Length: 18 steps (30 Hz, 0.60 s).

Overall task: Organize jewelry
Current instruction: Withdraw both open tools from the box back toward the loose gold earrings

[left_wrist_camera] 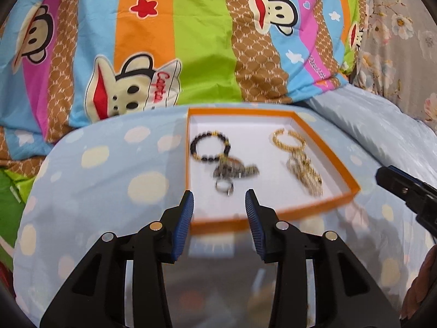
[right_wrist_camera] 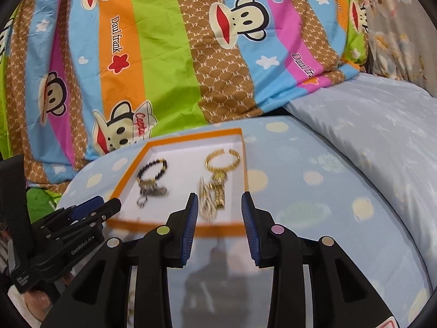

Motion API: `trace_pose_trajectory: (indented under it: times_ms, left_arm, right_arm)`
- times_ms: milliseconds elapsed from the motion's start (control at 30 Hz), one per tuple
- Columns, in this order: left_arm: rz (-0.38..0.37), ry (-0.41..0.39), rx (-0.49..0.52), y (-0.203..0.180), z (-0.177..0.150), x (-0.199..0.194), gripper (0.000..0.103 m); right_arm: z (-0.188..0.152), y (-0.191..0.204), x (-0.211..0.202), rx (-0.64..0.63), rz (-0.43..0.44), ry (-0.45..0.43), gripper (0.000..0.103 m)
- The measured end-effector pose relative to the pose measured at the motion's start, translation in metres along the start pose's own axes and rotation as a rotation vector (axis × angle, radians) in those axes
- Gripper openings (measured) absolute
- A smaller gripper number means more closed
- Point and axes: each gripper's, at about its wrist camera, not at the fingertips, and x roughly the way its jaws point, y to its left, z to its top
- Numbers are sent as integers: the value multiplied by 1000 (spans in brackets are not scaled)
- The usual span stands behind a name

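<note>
You are holding both claws over a light blue dotted cushion (left_wrist_camera: 90,191), just in front of an orange box (left_wrist_camera: 338,161) that is lying on it. Your left claw (left_wrist_camera: 219,201) is standing released, its two blue pads apart with nothing between them, and it is pointing at the near left part of the box. Your right claw (right_wrist_camera: 219,203) is also standing released and is grasping nothing; in its own view the tips are hanging over the near edge of the box (right_wrist_camera: 174,229). Inside the box, on the white bottom, the jewelry is lying in two groups. On the left side a dark bead bracelet (left_wrist_camera: 209,146) is lying, and a darker metal piece (left_wrist_camera: 236,170) is touching its near side; this piece is too blurred to tell what it is. A small silver ring (left_wrist_camera: 224,187) is lying just in front of that, closest to your left claw. On the right side a gold bangle (left_wrist_camera: 289,139) is lying, and a bundle of gold chains (left_wrist_camera: 307,176) is reaching from it toward the near right corner. Behind the cushion a striped cartoon bedsheet (left_wrist_camera: 191,41) is showing, and a pale blue blanket (right_wrist_camera: 382,136) is lying at the right.
</note>
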Motion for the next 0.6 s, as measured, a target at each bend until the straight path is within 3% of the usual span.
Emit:
trace_pose_trajectory:
  times_ms: [300,433,600]
  left_arm:
    - [-28,12,-31,1,-42,-51,39]
    - [-52,27,-34,1,-61,-71,40]
    - [-91,57,-36,1,-82,-88,48]
  right_arm:
    - [-76,13,-46,-15,20,97,35]
    - [-96,21,-56,-11,40,130,35]
    - [-106,24,-60,-3,35,162,35]
